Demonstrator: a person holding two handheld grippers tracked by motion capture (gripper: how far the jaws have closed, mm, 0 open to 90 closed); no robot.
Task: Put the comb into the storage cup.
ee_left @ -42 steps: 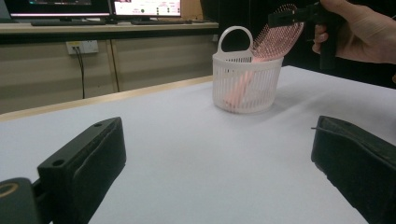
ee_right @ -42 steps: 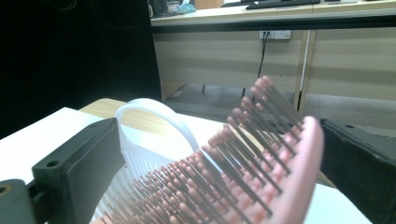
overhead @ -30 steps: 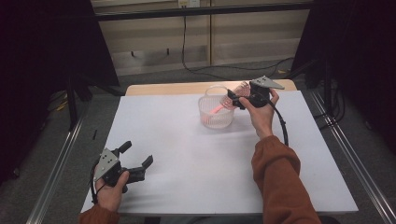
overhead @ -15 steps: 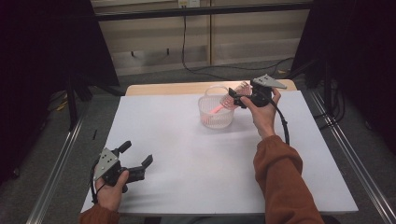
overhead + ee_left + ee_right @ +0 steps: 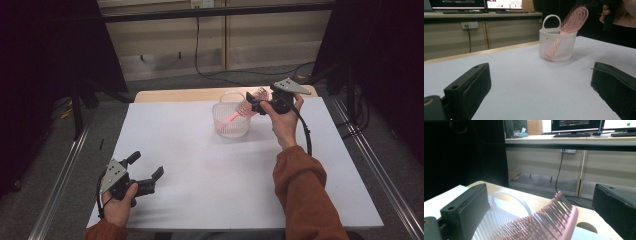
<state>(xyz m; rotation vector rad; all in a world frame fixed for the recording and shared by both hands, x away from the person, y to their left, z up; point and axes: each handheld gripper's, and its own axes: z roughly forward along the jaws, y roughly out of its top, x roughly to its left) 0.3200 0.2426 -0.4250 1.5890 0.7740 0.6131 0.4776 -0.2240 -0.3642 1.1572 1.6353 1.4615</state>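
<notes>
Standing in a white slotted basket (image 5: 231,120) at the far side of the table (image 5: 210,175), a pink hairbrush (image 5: 239,111) is leaning with its handle down inside and its bristled head poking up over the rim. The right gripper (image 5: 251,101) is hovering just beside that head, at the basket's far right edge, with its jaws spread wide; in the right gripper view the brush head (image 5: 544,225) is sitting low between the two jaws, touching neither, and the basket's loop handle (image 5: 509,200) is arching just beyond it. The left gripper (image 5: 147,172) is resting low over the near left corner of the table, well apart from the basket, its jaws also gaping wide with nothing between them. From the left gripper view, the basket (image 5: 557,45) and brush (image 5: 574,17) are standing far ahead, slightly to the right.
</notes>
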